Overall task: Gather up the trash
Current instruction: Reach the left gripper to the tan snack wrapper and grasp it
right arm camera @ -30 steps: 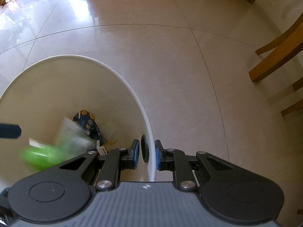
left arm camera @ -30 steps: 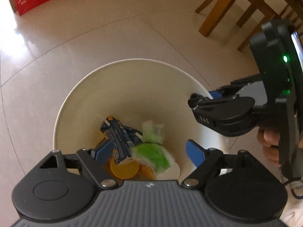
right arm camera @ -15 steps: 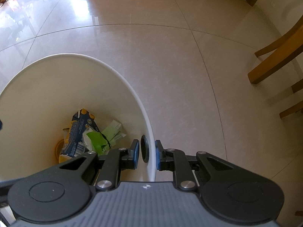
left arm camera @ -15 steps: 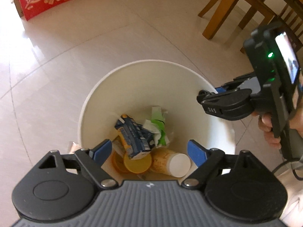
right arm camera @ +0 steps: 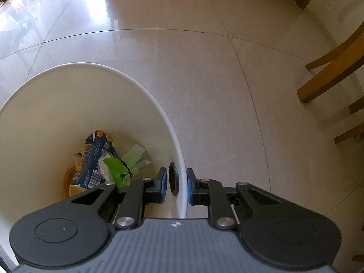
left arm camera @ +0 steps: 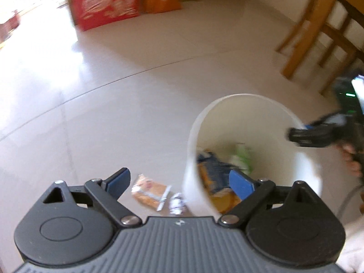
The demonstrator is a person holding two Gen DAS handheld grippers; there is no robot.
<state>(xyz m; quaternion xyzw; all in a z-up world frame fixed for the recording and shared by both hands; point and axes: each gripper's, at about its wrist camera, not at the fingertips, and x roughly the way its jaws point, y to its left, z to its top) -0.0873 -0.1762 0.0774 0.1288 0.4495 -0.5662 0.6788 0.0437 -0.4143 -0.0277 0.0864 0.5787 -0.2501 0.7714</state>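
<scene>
Bright daylight shines off the floor [right arm camera: 95, 18] at ten o'clock — a white glare. The left wrist view is smeared with blur; the right is sharp. Edges bend round — corners go dark.

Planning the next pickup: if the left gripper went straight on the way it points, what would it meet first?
Probably the snack wrapper on the floor, between the open left gripper fingers beside the white bin; depth is unclear.

Glossy beige tiled floor [right arm camera: 204, 79], sunlit glare, wooden chair [left arm camera: 323, 29] nearby.
</scene>
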